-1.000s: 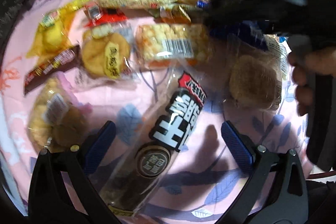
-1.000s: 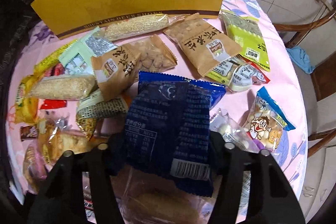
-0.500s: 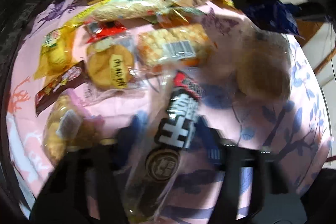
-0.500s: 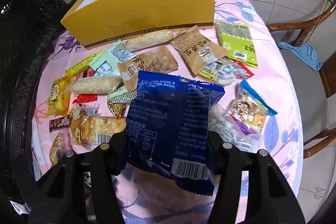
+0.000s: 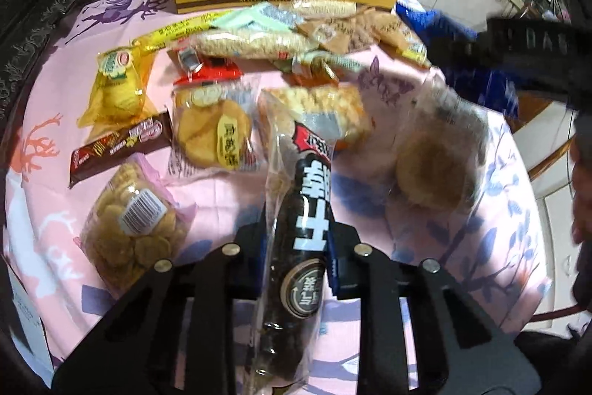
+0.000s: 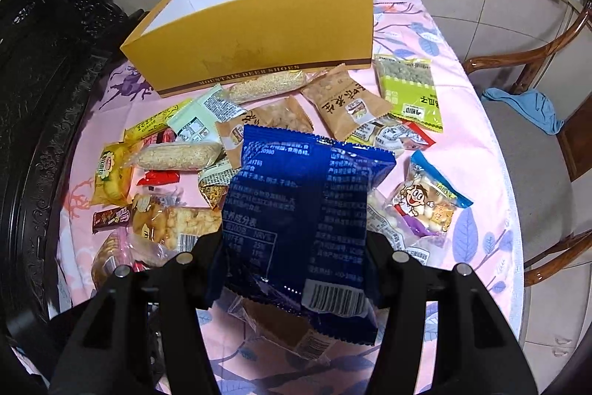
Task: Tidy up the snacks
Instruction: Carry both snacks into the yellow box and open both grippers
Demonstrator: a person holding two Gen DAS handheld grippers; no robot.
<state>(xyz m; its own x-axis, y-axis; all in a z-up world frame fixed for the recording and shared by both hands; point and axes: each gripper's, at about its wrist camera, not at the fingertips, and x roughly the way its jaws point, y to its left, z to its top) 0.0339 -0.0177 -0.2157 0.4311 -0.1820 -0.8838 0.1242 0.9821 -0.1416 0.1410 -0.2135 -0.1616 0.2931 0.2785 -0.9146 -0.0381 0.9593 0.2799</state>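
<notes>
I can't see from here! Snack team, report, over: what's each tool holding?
Left tool shut on black snack tube. Right tool shut on blue packet, held above table. Yellow box open ahead, nothing blocking it.

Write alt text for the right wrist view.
The right gripper holds a dark blue snack bag above a round table with a pink cloth. Many snack packets are spread across it, and an open yellow box stands at the far edge.

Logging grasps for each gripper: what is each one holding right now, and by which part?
Left gripper clamps the black sausage-shaped snack around its lower middle. Right gripper grips the blue snack bag across its lower sides.
</notes>
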